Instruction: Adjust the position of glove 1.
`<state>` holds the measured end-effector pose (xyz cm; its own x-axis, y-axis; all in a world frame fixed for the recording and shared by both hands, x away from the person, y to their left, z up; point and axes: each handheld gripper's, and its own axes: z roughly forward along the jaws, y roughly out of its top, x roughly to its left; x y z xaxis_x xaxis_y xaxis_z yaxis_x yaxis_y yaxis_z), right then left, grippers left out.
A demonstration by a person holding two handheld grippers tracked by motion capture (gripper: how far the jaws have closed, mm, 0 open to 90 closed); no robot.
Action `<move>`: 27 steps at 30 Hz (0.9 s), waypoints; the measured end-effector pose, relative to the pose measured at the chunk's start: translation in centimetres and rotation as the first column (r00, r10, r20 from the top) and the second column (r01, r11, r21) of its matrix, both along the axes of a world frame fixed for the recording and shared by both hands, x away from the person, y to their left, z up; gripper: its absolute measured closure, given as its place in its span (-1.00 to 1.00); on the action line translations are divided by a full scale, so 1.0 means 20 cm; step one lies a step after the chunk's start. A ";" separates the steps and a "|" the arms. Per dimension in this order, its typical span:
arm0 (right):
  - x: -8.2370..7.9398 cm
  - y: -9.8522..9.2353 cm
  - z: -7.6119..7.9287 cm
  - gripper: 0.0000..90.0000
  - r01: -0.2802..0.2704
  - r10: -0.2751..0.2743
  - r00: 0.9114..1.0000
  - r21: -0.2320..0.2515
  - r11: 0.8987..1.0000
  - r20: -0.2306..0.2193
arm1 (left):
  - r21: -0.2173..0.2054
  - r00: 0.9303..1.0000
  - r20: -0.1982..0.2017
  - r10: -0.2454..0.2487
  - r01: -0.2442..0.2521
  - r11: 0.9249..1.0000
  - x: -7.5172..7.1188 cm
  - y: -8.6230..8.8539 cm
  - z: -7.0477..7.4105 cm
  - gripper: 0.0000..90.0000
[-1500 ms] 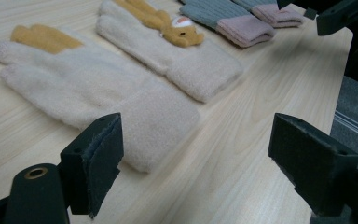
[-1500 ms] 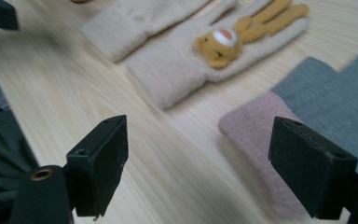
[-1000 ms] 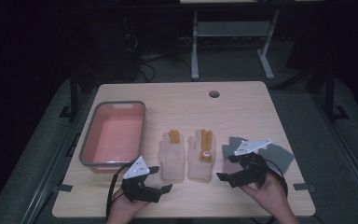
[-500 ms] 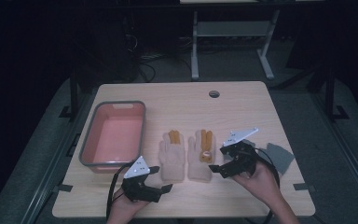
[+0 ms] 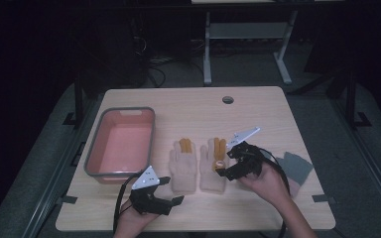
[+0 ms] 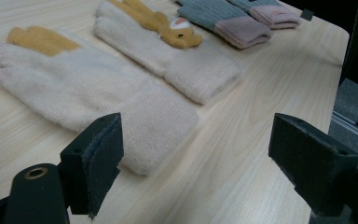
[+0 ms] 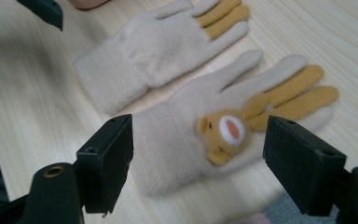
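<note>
On the wooden table [image 5: 258, 106] two cream gloves lie flat, side by side, with their fingers pointing away from the person. The right gripper [image 5: 224, 159] is over the glove with the bear face [image 5: 214, 166], and its two black jaws stand wide apart; in the right gripper view they stand one at each side of this glove, above the cuff and the bear face, and they hold nothing. I cannot tell if the jaws touch the wool or are a little above it. The bear glove has two orange fingers, and a small bear head with a white muzzle sits on its back. The plain glove [image 5: 182, 166] lies just beside it, on its left, also with orange on two fingers. The left gripper [image 5: 174, 190] is near the front edge of the table, close to the cuff of the plain glove but apart from it, and its jaws are also spread wide with nothing between them. A pink tub [image 5: 121, 144] with a grey rim stands at the left of the gloves. A pair of grey gloves [image 5: 293, 167] lies at the right, behind the person's right hand [image 5: 268, 181].
</note>
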<state>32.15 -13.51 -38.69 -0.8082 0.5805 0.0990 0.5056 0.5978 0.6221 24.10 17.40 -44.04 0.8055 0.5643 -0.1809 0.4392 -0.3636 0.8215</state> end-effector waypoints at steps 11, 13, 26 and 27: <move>0.10 0.07 -0.06 -0.39 -0.010 0.009 1.000 -0.063 0.998 -0.023 | 0.001 1.000 0.001 -0.002 0.002 1.000 0.00 0.00 0.00 -0.60; 0.10 0.08 -0.06 -0.39 -0.009 0.007 1.000 -0.070 0.998 -0.025 | -0.001 1.000 0.000 -0.003 0.003 1.000 0.00 0.00 0.00 -0.60; 0.18 0.13 -0.16 -0.17 -0.024 0.016 0.999 -0.155 0.988 -0.049 | 0.000 1.000 -0.002 0.002 -0.002 1.000 0.00 0.00 0.00 -0.60; 0.19 0.13 -0.16 -0.16 -0.018 0.010 0.999 -0.157 0.987 -0.051 | 0.002 1.000 -0.002 0.002 -0.002 1.000 0.00 0.00 0.00 -0.60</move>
<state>35.92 -10.88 -41.92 -0.8126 0.5809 0.0473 0.5244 0.6935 0.4941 24.05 17.30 -44.04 0.8041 0.5662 -0.1814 0.4414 -0.3640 0.8202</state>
